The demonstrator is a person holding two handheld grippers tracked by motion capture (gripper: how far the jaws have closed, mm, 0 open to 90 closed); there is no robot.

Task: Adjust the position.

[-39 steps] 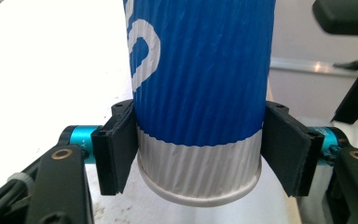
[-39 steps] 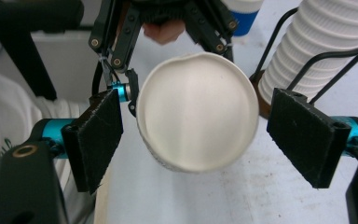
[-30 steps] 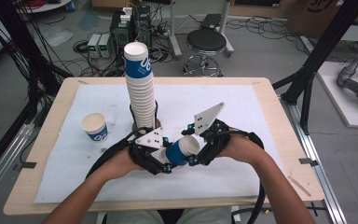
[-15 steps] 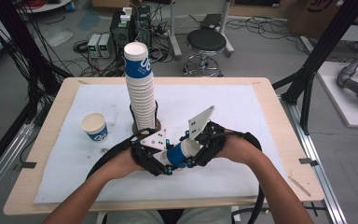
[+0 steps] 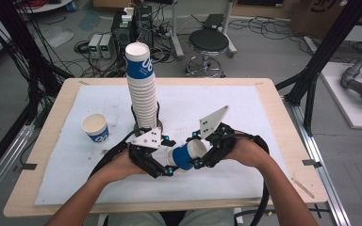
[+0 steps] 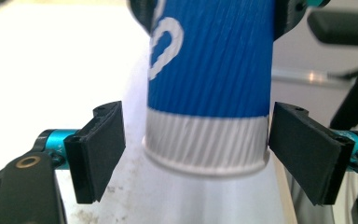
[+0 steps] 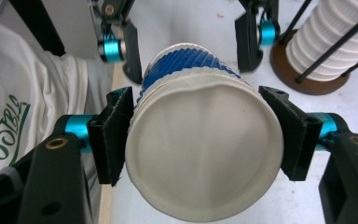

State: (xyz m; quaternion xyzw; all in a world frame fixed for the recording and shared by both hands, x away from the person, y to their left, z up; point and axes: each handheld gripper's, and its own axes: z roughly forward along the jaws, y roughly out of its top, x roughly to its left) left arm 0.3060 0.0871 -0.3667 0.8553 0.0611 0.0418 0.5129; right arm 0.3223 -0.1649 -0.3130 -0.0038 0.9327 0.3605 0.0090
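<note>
One blue-and-white ribbed paper cup [image 5: 187,154] lies on its side in the air just above the white mat [image 5: 245,99], between the two hand-held grippers near the front middle of the table. Its open mouth faces the right gripper [image 5: 202,155] and its white base faces the left gripper [image 5: 166,162].

In the right gripper view, the right gripper [image 7: 200,140] is clamped on the cup [image 7: 205,158] close to the rolled rim, one black pad pressed against each side; its jaws have just been closing on it.

In the left gripper view, the left gripper [image 6: 196,154] stands spread around the cup's base end [image 6: 207,102], with a visible gap between each pad and the cup wall; its jaws have just been opening, and the cup remains between them without being pressed.

Behind the grippers, a tall stack of nested white paper cups [image 5: 142,92], topped by a blue-banded one, stands in a black wire holder on a round brown wooden base [image 7: 303,70], just beyond the left gripper.

A single upright blue-and-white paper cup [image 5: 95,128] stands alone on the mat, well to the left of the stack.

The mat covers most of the light wooden tabletop [image 5: 287,122]. A black round stool [image 5: 209,42] stands on the floor beyond the far edge.
</note>
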